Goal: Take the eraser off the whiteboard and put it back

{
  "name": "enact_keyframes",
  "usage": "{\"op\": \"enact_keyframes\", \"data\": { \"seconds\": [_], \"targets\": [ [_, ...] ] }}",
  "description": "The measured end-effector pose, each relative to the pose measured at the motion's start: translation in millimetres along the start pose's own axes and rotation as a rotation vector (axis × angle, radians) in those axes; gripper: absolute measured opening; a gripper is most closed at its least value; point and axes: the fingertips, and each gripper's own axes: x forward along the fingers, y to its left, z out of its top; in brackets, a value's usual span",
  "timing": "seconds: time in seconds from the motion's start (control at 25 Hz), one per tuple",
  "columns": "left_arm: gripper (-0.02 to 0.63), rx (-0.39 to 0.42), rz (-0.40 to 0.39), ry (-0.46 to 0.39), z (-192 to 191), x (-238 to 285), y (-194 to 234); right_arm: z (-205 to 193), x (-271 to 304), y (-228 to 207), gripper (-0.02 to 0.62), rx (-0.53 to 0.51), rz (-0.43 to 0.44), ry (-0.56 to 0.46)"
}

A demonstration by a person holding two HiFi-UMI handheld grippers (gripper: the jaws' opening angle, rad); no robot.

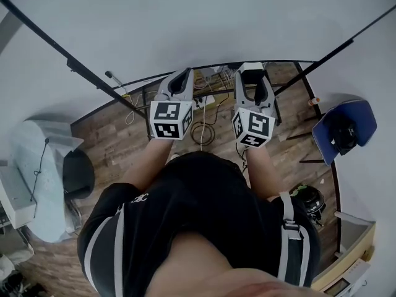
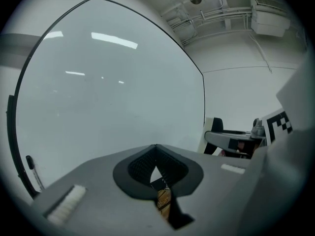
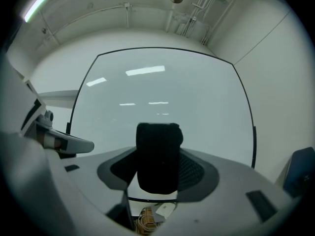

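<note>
The whiteboard (image 1: pixel 185 17) fills the space in front of me, pale and black-framed (image 2: pixel 108 92) (image 3: pixel 162 87). A black eraser (image 3: pixel 157 154) stands upright between the jaws of my right gripper (image 3: pixel 157 176), which is shut on it a short way from the board. In the head view the right gripper (image 1: pixel 250 74) points at the board's lower edge. My left gripper (image 1: pixel 179 82) is beside it, to the left. Its jaws meet at the tip (image 2: pixel 156 149) with nothing between them.
A marker (image 2: pixel 32 173) lies by the board's left frame. Under the board, cables (image 1: pixel 201 129) are on the wooden floor. A blue chair (image 1: pixel 343 129) stands to the right. A pale grey unit (image 1: pixel 37 172) stands to the left.
</note>
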Motion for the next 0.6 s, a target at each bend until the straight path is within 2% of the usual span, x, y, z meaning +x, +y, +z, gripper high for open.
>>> {"op": "enact_keyframes", "data": {
  "seconds": [0.32,0.6],
  "targets": [
    [0.009,0.002,-0.058,0.024,-7,7,-19,2,-7,-6,0.235,0.017,-0.013,-0.004],
    [0.009,0.001,-0.044,0.026,-8,3,-17,-1,-7,-3,0.235,0.027,0.001,0.01]
  ]
}}
